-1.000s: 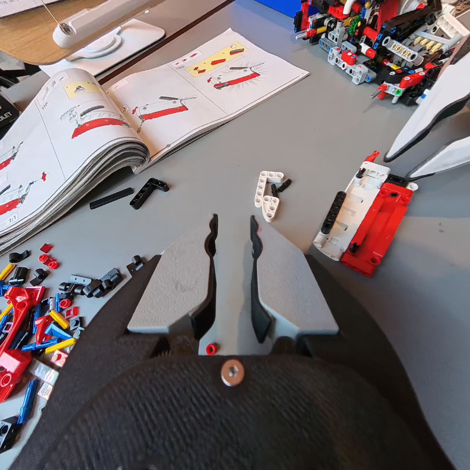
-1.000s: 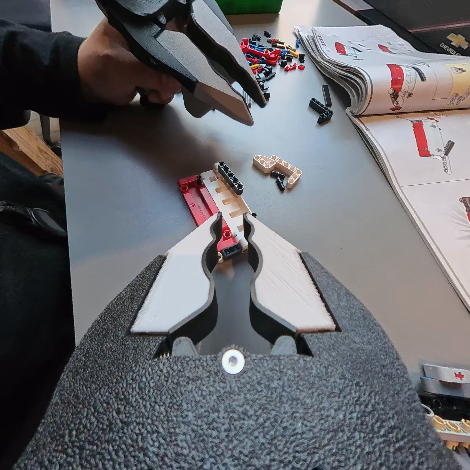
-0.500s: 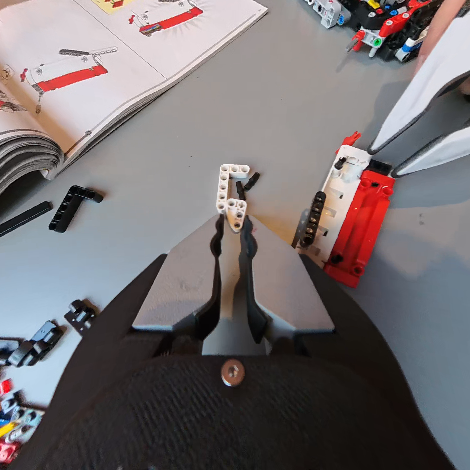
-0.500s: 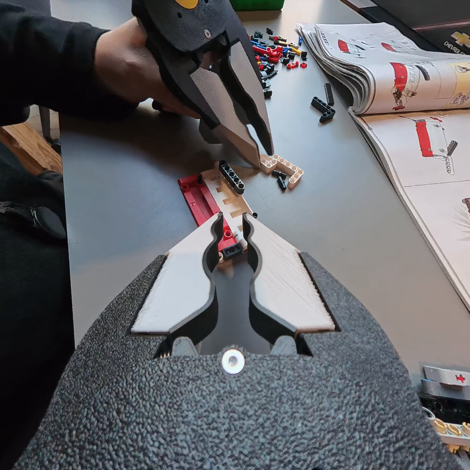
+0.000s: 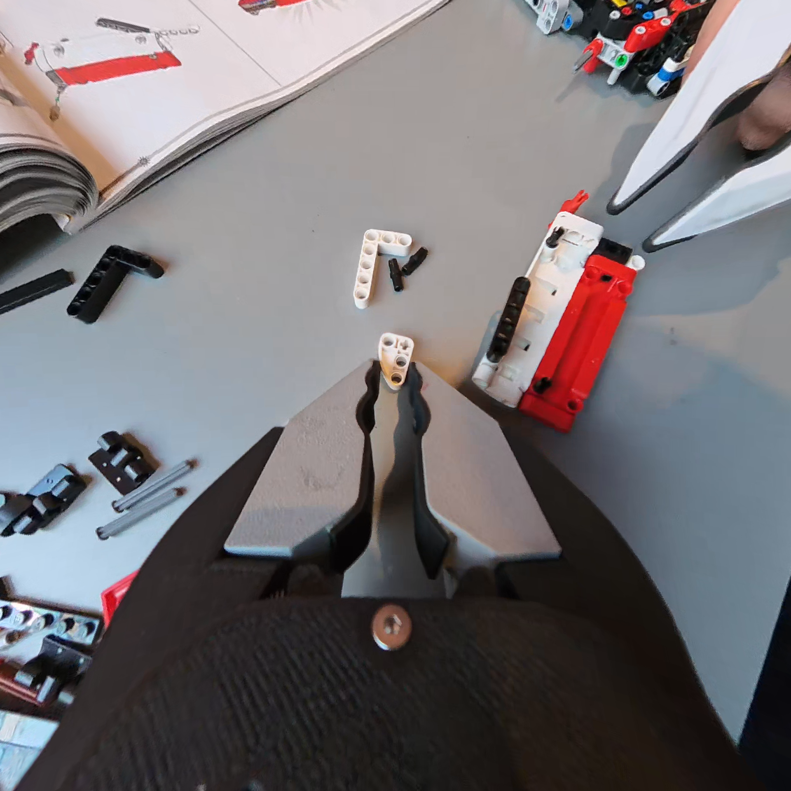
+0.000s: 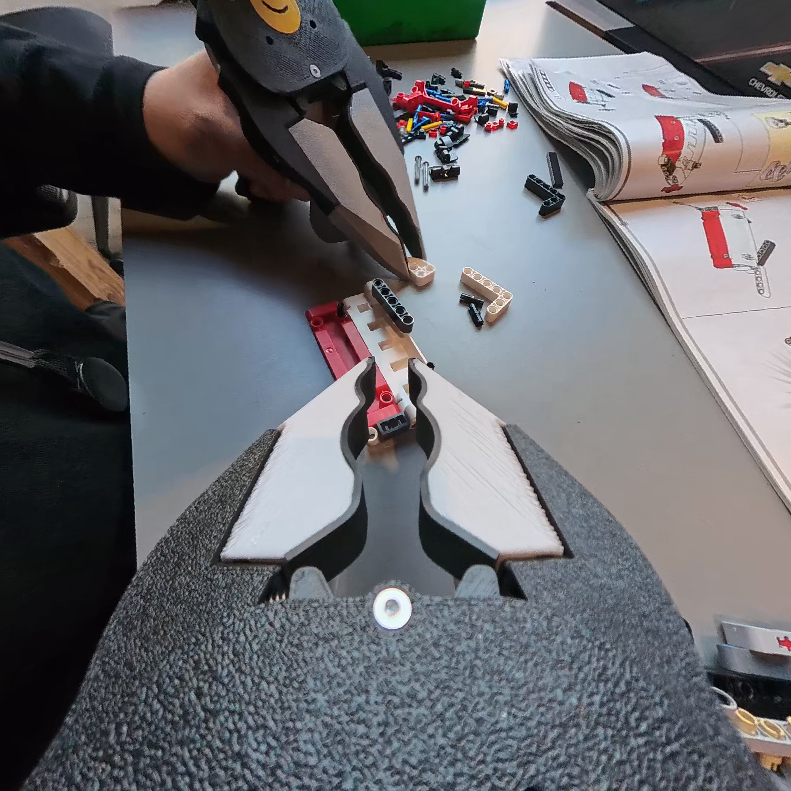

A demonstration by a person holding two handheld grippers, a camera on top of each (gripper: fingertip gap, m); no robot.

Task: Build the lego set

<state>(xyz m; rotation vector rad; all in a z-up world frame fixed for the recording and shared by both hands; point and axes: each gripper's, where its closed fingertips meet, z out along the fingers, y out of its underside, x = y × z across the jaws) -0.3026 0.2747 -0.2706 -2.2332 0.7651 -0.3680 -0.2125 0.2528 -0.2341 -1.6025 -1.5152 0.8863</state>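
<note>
My left gripper (image 5: 394,370) is shut on a small white triangular lego piece (image 5: 396,358) and holds it at the grey table, just left of the red and white panel assembly (image 5: 556,325). The same grip shows in the right wrist view (image 6: 421,272). A white L-shaped beam (image 5: 376,263) and two black pins (image 5: 404,269) lie just beyond it. My right gripper (image 6: 389,368) is open, with its fingertips on either side of the near end of the panel assembly (image 6: 355,338). A black beam (image 6: 391,304) is fixed on the panel's white side.
The open instruction booklet (image 5: 141,85) lies at the back left. A black L-beam (image 5: 107,282), grey axles (image 5: 145,498) and black connectors (image 5: 124,462) lie to the left. A pile of loose pieces (image 6: 449,111) and a green bin (image 6: 411,21) stand farther off. The partly built model (image 5: 620,38) is at the back right. The tips of one gripper are about 11 cm away from the tips of the other.
My left gripper came down onto the white triangular piece, shut on it and drew it back away from the white L-beam. The right gripper has stayed at the panel's end.
</note>
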